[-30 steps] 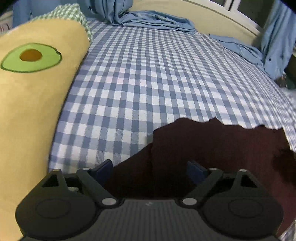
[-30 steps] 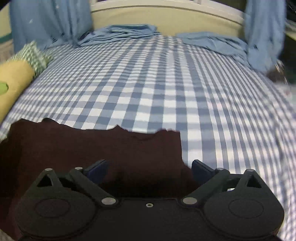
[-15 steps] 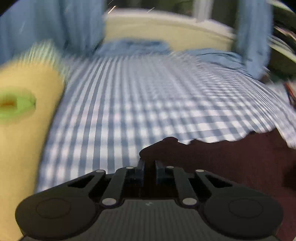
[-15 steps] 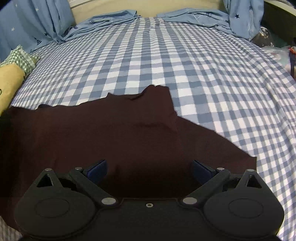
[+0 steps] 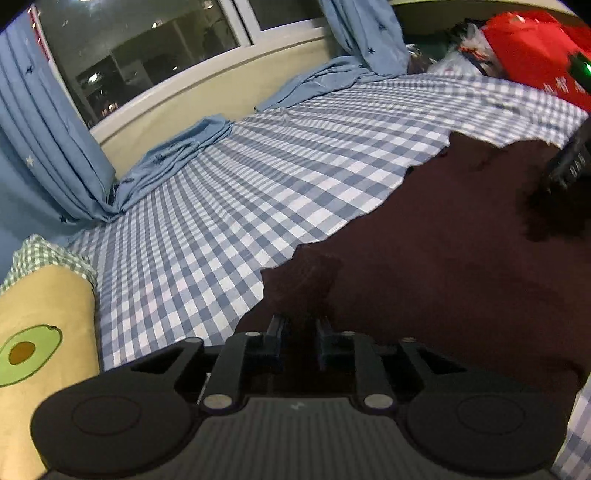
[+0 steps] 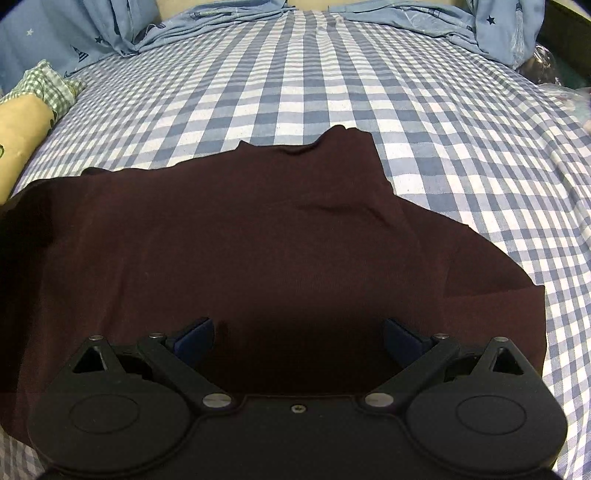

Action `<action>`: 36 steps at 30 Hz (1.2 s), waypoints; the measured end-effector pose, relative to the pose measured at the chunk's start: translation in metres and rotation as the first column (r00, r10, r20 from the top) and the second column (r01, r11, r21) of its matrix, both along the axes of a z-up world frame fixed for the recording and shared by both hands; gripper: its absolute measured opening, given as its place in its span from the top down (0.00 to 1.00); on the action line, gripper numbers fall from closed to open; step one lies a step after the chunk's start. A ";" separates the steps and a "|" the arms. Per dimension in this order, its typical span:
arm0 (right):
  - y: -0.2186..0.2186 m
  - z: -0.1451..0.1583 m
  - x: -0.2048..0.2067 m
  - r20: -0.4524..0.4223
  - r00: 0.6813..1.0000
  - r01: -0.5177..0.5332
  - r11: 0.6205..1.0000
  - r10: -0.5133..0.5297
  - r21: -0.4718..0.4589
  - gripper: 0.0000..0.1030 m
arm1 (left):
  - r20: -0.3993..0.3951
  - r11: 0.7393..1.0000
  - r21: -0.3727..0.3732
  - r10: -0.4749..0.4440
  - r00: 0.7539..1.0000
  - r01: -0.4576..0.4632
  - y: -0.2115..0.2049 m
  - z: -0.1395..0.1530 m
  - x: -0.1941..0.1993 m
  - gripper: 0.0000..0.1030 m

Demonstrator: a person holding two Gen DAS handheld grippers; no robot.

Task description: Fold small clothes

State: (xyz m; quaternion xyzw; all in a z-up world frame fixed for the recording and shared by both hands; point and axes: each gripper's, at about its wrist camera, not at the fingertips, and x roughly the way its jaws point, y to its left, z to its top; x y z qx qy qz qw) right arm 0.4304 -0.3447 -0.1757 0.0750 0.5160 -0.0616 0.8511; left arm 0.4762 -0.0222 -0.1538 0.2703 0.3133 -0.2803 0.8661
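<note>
A dark maroon garment (image 6: 258, 236) lies spread on the blue and white checked bed sheet (image 6: 332, 92). It also shows in the left wrist view (image 5: 443, 266). My left gripper (image 5: 300, 334) is shut on the garment's left edge, with cloth pinched between its fingers. My right gripper (image 6: 299, 336) is open and hovers over the near part of the garment, holding nothing. The right gripper's dark body shows at the right edge of the left wrist view (image 5: 569, 162).
A yellow avocado-print pillow (image 5: 40, 350) with a green checked end lies along the bed's left side. Blue curtains (image 5: 48, 155) and bunched blue cloth (image 6: 207, 22) lie at the far edge under a window. A red bag (image 5: 535, 48) sits at the far right.
My left gripper closed on the garment's edge and turned to the right. My right gripper stayed open and drew back, so more of the garment shows.
</note>
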 end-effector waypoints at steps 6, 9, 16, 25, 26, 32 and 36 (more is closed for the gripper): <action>0.002 -0.007 -0.001 -0.019 1.000 -0.009 1.000 0.008 -0.014 0.03 | 0.009 0.997 0.004 -0.073 0.997 0.073 -0.002 0.010 0.032 0.53; 0.005 -0.010 -0.003 -0.026 1.000 -0.014 1.000 0.013 -0.025 0.02 | -0.025 0.989 0.030 -0.141 0.990 0.142 -0.011 0.007 0.056 0.46; 0.010 -0.013 -0.007 -0.035 0.999 -0.015 0.999 0.014 -0.036 0.01 | -0.139 0.993 0.035 -0.110 0.984 0.115 -0.015 -0.013 0.124 0.45; 0.015 -0.015 -0.013 -0.045 0.999 -0.026 0.998 0.024 -0.055 0.01 | -0.346 0.980 -0.051 -0.198 0.917 0.192 -0.002 -0.026 0.142 0.72; 0.015 -0.015 -0.014 -0.043 0.999 -0.027 0.998 0.024 -0.056 0.01 | -0.349 0.983 -0.012 -0.177 0.920 0.184 -0.001 -0.029 0.142 0.78; 0.011 -0.007 -0.026 -0.025 1.000 -0.019 0.997 0.018 -0.073 0.01 | -0.387 0.988 0.054 -0.113 0.915 0.145 0.023 -0.033 0.140 0.86; -0.003 0.002 -0.040 -0.006 1.000 0.023 0.997 -0.024 -0.075 0.01 | -0.390 0.988 0.065 -0.102 0.915 0.138 0.035 -0.026 0.135 0.86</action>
